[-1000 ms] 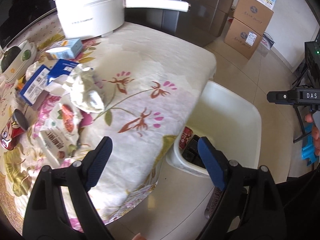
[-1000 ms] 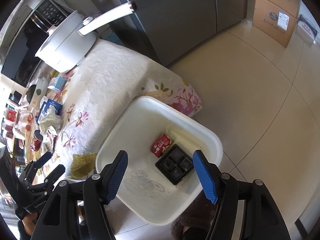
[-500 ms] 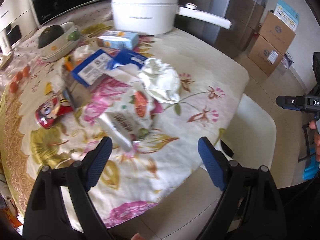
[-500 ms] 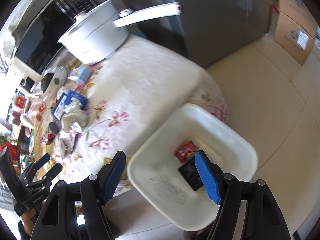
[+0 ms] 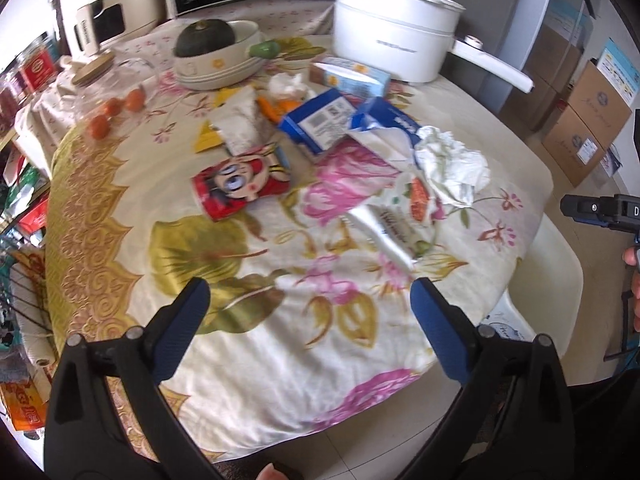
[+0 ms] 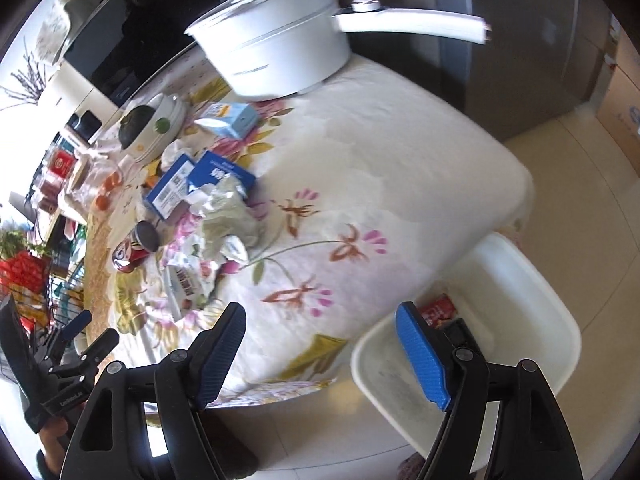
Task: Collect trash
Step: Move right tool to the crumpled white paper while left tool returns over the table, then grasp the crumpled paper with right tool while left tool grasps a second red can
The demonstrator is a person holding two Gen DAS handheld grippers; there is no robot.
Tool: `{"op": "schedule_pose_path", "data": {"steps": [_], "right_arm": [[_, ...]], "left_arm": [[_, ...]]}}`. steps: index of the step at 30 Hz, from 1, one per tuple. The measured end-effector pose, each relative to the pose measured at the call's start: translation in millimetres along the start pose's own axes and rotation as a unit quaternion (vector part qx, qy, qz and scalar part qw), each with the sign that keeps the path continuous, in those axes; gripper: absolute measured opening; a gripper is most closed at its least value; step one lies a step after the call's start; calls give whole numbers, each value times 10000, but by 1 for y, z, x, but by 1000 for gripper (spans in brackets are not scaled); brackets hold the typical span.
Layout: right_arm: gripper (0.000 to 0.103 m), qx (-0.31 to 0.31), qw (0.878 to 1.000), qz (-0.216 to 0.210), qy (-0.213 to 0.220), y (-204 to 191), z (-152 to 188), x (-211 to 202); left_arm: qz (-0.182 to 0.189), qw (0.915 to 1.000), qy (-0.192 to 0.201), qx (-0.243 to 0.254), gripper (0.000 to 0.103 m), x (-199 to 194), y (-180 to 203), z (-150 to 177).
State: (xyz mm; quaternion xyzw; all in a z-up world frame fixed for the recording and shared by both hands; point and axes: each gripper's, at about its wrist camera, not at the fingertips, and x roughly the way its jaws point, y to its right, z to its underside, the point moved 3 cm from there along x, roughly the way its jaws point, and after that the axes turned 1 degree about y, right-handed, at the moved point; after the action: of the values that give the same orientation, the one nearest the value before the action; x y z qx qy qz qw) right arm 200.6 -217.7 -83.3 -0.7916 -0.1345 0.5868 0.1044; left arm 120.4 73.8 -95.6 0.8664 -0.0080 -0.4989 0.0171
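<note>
My left gripper (image 5: 306,320) hangs over the near edge of the floral tablecloth (image 5: 248,264); its blue pads stand wide apart, having just been opening, with nothing between them. My right gripper (image 6: 320,348) is likewise spread, its jaws also just opening and empty, straddling the table's near right corner and the rim of the white bin (image 6: 520,280) that sits on the floor just beside the table.

The trash lies in a loose heap across the middle of the table. A crumpled white tissue (image 5: 452,164) sits on the right of the pile, touching a torn blue carton (image 5: 320,120) behind it. Nearer to me lies a flattened snack wrapper (image 5: 396,224), and left of that a red cartoon-printed can (image 5: 240,186) on its side. A light blue box (image 5: 352,76) rests farther back, in front of the white electric pot (image 5: 392,24). At far left a bowl (image 5: 224,68) holds a dark green squash.

Inside the bin, a red packet (image 6: 440,310) and a black tray (image 6: 464,330) lie against the near wall, partly hidden by my right finger.
</note>
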Motion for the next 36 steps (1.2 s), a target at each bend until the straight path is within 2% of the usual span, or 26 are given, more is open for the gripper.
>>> {"op": "schedule_pose_path", "data": {"steps": [4,11,22,29,31,33,36], "right_arm": [[79,-98,9999,-52,9,-27,-8,13],[79,-294,9995,-37,-51,-61,-22,41],[79,-34,9999,-143,-31,-82,-44,88],[70,176,9998,-69,-13,-88,-53,111],[62,133,9999,6,-16,-89,-54,114],[47,59,10000,38,-44,-89,-54,116],[44,-47,10000,8,-62,-88,-55,114]], "left_arm": [[-45,9998,-172,-51,102,0,-19,5],[-338,9994,-106,58,102,-7,-41,6],[-594,9982,-87,-78,102,-6,-74,10],[-614,9976,-120,-298,102,0,-93,8],[-616,9975,-110,-319,102,2,-93,6],[-642,9974,-88,-324,102,3,-93,4],[-668,9973,-43,-310,102,5,-90,1]]}}
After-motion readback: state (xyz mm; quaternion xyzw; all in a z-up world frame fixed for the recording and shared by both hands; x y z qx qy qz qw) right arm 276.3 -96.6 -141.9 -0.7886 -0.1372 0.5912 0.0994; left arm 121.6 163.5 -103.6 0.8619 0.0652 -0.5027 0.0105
